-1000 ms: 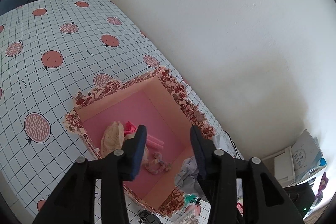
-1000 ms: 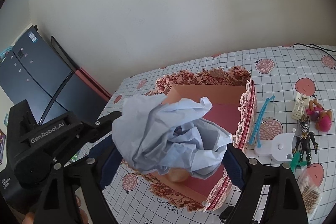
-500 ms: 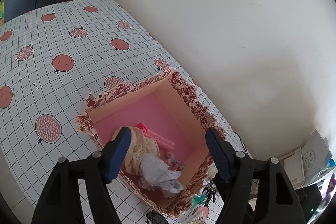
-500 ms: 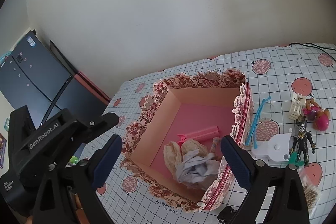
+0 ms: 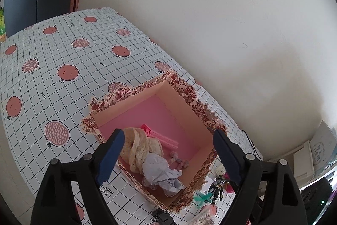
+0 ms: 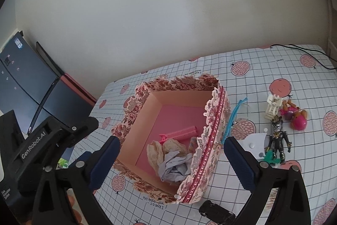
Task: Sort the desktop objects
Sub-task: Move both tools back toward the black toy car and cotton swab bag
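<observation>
A floral cardboard box [image 5: 183, 90] [image 6: 212, 132] with a pink floor stands on the checked tablecloth. In it lie a crumpled pale blue cloth [image 5: 162, 172] [image 6: 174, 168], a cream lace piece [image 5: 143, 147] [image 6: 160, 151] and a pink clip [image 5: 160, 136] [image 6: 181, 133]. My left gripper [image 5: 168, 157] is open and empty above the box's near end. My right gripper [image 6: 172, 161] is open and empty above the box. The left gripper's body shows at the left edge of the right wrist view [image 6: 50, 140].
Right of the box lie a blue hair band [image 6: 231, 119], a black figure [image 6: 278, 140] [image 5: 219, 185], a pink doll [image 6: 294, 117], a white skeleton toy [image 6: 272, 107], a white plastic piece [image 6: 254, 140] and a black toy car [image 6: 217, 212]. A wall runs behind the table.
My right gripper opened and dropped the blue cloth into the box, then drew back. My left gripper also opened wider and rose.
</observation>
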{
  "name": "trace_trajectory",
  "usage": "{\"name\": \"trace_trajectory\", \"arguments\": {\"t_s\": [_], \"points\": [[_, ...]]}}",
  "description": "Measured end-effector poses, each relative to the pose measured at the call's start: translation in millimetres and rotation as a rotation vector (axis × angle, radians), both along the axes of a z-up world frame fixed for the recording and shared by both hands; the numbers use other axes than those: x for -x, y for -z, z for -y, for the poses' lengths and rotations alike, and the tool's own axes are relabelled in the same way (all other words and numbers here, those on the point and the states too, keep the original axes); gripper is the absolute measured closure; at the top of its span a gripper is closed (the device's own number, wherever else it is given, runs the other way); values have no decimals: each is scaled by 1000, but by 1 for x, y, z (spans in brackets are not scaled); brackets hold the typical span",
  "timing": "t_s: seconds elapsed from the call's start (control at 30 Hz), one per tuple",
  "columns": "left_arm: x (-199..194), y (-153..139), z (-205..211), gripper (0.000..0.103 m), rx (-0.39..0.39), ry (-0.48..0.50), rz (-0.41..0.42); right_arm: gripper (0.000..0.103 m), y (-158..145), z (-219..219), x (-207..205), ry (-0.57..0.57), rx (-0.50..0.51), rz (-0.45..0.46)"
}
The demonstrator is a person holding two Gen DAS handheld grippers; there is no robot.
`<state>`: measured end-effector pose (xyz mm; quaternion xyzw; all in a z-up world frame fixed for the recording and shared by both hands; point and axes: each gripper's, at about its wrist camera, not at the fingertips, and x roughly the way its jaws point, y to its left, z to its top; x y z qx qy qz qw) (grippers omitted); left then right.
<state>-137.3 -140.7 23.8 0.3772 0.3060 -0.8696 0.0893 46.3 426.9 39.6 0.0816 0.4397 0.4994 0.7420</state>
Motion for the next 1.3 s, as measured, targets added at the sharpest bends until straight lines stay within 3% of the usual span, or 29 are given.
{"name": "trace_trajectory", "arguments": {"t_s": [0.43, 0.6, 0.77, 0.93, 1.3], "points": [[-6, -18, -46, 15, 61, 112, -5, 0, -25, 76, -44, 115, 61, 55], [-6, -13, -70, 15, 51, 183, 29, 0, -22, 98, -62, 126, 138, 83], [-12, 13, -88, 15, 19, 191, 125, 0, 8, 103, -79, 102, 235, 37], [-16, 42, -109, 15, 23, 174, 225, 0, 57, 94, -87, 73, 402, -20], [-25, 85, -129, 15, 56, 64, 351, 0, 126, 73, -77, -39, 551, -137]]}}
